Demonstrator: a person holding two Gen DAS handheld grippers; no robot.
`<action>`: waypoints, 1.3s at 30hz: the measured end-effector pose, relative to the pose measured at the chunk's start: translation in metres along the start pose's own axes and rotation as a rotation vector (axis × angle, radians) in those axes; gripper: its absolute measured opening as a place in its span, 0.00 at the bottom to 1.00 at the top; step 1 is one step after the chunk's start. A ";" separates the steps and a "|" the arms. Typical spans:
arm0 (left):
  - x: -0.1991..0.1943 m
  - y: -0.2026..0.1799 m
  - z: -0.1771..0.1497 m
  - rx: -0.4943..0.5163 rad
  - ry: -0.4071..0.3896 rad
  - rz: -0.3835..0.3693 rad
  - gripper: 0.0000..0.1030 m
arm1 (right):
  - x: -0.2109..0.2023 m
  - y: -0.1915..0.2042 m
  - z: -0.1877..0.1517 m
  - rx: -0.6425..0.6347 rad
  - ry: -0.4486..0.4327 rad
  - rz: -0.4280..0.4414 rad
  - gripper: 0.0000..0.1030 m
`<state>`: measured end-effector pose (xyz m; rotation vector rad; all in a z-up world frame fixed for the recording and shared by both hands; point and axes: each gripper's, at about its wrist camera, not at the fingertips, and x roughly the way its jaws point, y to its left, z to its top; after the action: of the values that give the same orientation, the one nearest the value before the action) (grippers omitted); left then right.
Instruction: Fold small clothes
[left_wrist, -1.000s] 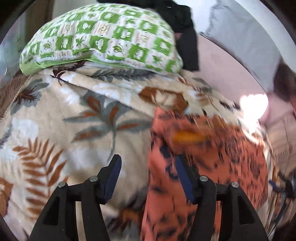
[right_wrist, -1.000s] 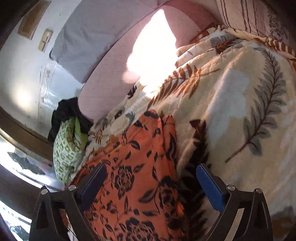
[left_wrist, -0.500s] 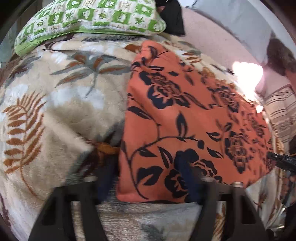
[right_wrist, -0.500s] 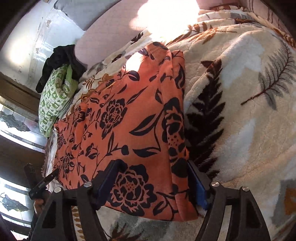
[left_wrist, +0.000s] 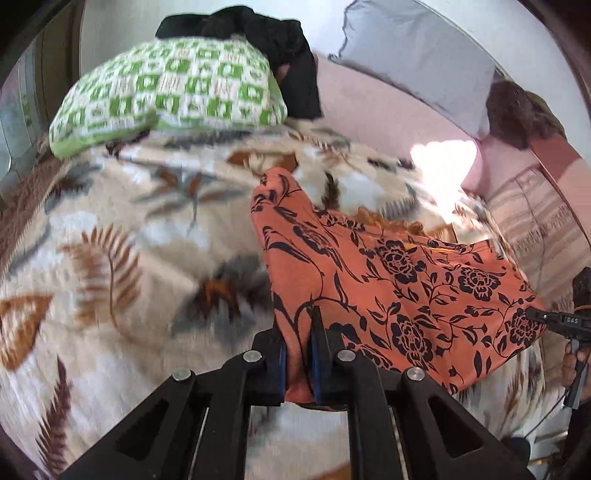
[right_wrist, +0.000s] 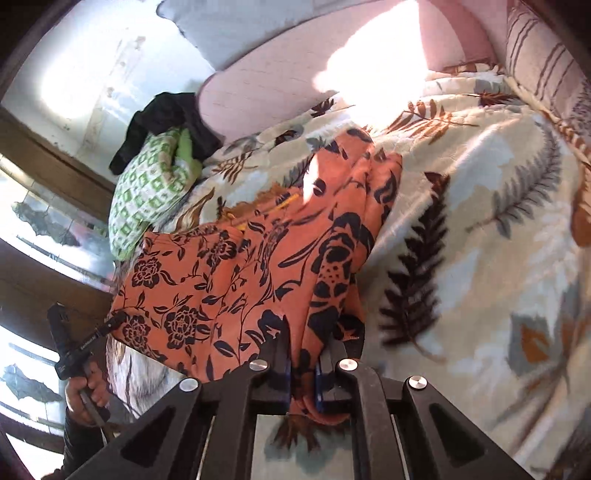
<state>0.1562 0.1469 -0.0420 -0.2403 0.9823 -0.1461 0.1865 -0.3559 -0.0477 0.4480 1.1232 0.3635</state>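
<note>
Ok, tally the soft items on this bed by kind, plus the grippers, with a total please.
Orange floral garment: 1
Leaf-print blanket: 1
Green-and-white checked pillow: 1
Grey pillow: 1
Striped pillow: 1
Black clothing heap: 1
Grippers: 2, the left gripper and right gripper, both shut on the garment
Total: 8

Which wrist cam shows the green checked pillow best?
Left wrist. The green checked pillow sits large at upper left, its top face and pattern readable, with black clothing draped behind it. The right wrist view shows the same pillow smaller, compressed and end-on near the left edge, behind the orange floral garment.
</note>
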 end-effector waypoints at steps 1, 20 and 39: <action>0.001 0.007 -0.015 -0.020 0.026 -0.013 0.10 | 0.000 -0.005 -0.017 0.011 0.026 -0.008 0.08; 0.076 0.039 0.055 0.064 -0.043 0.075 0.65 | 0.037 -0.035 0.039 -0.014 -0.119 -0.194 0.78; 0.117 0.017 0.089 0.137 -0.083 0.053 0.03 | 0.044 -0.031 0.056 -0.102 -0.164 -0.310 0.08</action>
<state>0.2947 0.1484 -0.0931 -0.0943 0.8916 -0.1534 0.2566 -0.3693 -0.0775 0.2048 0.9905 0.1086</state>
